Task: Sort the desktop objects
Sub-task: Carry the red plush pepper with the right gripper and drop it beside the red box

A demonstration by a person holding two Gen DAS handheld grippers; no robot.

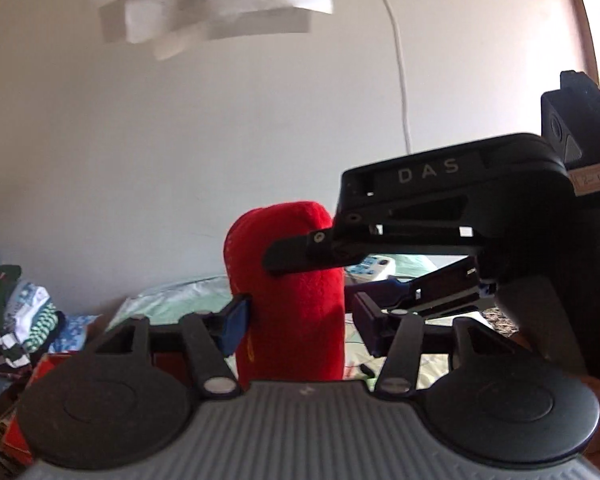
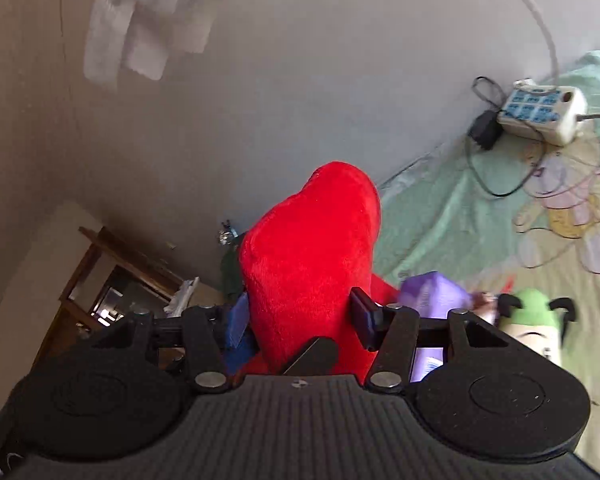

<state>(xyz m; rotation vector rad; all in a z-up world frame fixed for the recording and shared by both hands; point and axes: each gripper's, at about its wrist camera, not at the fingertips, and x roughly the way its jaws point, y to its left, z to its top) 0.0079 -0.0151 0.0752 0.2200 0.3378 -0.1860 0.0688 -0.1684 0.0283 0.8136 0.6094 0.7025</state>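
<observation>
A red plush toy stands between the pads of my left gripper, which is shut on it and holds it up in front of the wall. My right gripper reaches in from the right in the left wrist view, one finger lying across the plush. In the right wrist view the same red plush fills the gap of my right gripper, whose pads press its sides. A purple object and a green-haired doll lie on the green cloth behind.
A green printed cloth covers the surface. A white power strip with a black adapter and cables lies at the far right. Folded clothes and a red box sit at the left. A wooden shelf stands low left.
</observation>
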